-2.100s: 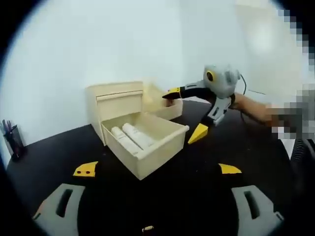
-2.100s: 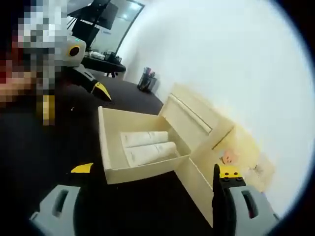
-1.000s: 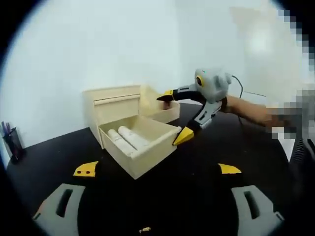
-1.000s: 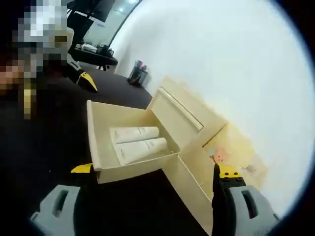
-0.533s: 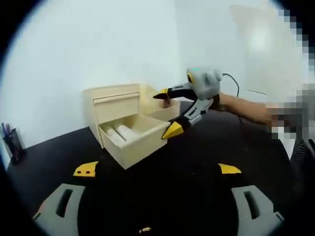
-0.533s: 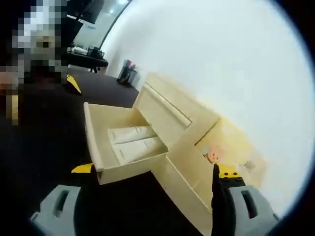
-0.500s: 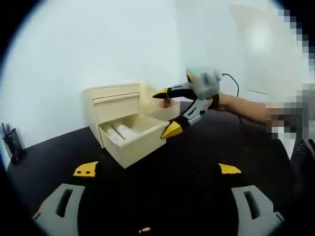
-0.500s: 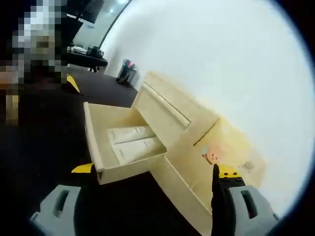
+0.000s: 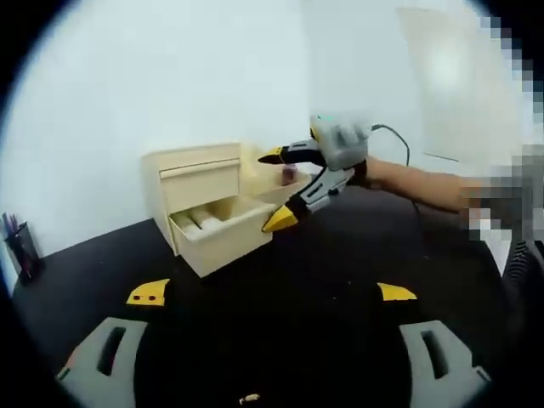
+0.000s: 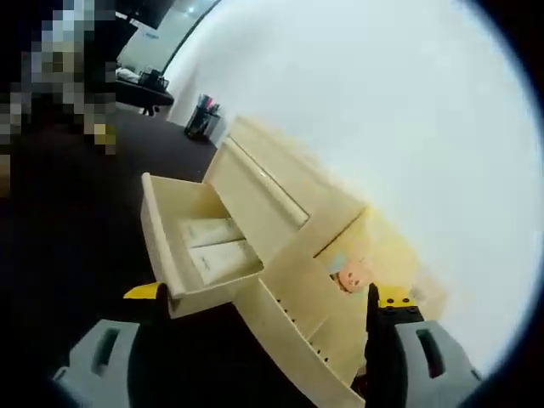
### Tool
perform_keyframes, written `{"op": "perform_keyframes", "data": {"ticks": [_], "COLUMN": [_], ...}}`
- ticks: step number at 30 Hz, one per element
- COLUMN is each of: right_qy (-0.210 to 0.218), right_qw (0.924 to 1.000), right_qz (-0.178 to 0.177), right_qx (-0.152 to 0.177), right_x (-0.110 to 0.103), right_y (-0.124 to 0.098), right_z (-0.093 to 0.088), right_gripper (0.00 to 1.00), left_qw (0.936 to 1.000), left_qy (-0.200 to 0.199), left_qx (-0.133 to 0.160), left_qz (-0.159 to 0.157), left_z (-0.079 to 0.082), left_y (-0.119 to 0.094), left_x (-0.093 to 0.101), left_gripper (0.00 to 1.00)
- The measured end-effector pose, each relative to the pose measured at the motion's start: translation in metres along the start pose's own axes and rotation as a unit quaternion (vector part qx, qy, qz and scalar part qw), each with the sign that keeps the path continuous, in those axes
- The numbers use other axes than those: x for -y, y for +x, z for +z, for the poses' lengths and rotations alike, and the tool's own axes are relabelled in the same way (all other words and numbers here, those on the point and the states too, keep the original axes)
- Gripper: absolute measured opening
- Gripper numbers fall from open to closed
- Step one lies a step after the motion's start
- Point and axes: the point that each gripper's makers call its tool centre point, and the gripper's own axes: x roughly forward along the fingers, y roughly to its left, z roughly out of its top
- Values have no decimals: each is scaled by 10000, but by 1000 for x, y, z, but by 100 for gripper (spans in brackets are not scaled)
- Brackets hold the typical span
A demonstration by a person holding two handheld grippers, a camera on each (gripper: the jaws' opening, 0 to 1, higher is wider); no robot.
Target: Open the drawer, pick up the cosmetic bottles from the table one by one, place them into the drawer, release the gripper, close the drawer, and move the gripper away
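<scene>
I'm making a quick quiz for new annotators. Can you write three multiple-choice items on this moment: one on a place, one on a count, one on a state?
1. Where are the cosmetic bottles?
A. on the table
B. in the drawer
C. in a gripper

2. How many bottles show in the drawer?
A. two
B. four
C. none

3. How does the drawer stand?
A. fully shut
B. lifted out
C. partly open

Answers: 1 B, they lie side by side inside it; 2 A, two pale tubes show; 3 C, it juts from the cabinet, the right gripper at its front corner.
</scene>
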Motion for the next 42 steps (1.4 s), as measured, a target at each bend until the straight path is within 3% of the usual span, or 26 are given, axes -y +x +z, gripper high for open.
{"op": "perform_keyframes", "data": {"ticks": [8, 18, 42], "right_qy": [-170, -22, -76], "right_qw": [9996, 9978, 9925], "right_qz": [-226, -664, -1217], "right_qx": [-65, -72, -83], "right_x": [11, 25, 31], "right_y": [12, 21, 22], "right_z": [3, -1, -5], "right_gripper": [93, 93, 91], "left_qw": [10000, 10000, 9999], "left_qy": [17, 44, 34], "left_qx": [-72, -81, -158], "left_qz": [13, -13, 16], "left_z": [-4, -4, -9], "left_y": [1, 2, 4], "left_x": [-1, 0, 0], "left_gripper": [96, 96, 96]}}
